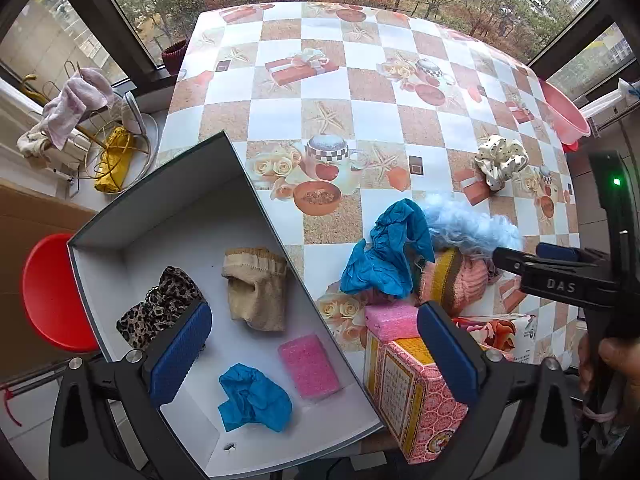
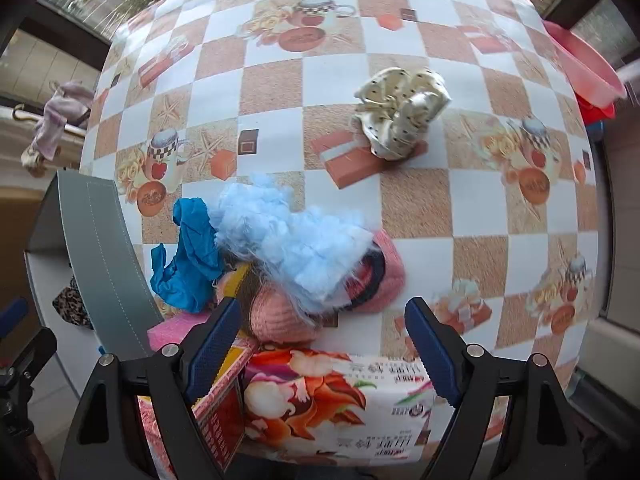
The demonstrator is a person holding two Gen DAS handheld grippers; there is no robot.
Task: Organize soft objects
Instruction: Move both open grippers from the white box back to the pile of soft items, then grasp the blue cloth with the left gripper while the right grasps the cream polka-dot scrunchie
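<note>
A grey box [image 1: 160,196] with a white inside sits at the table's left edge. It holds a leopard-print cloth [image 1: 160,308], a beige sock [image 1: 256,288], a pink sponge [image 1: 308,366] and a blue glove [image 1: 252,398]. My left gripper [image 1: 316,356] is open and empty above the box's right wall. On the table lie another blue glove [image 1: 388,256], light blue fluff [image 2: 288,236], a pink knit hat [image 2: 280,312], a pink sponge [image 1: 392,320] and a cream dotted scrunchie [image 2: 400,120]. My right gripper [image 2: 324,348] is open and empty just before the hat.
A pink patterned carton [image 1: 416,392] and a flowered tissue pack [image 2: 336,400] lie at the table's near edge. A pink basin [image 1: 564,112] sits at the far right edge. A red stool [image 1: 48,292] and a wire rack [image 1: 104,144] stand left of the table.
</note>
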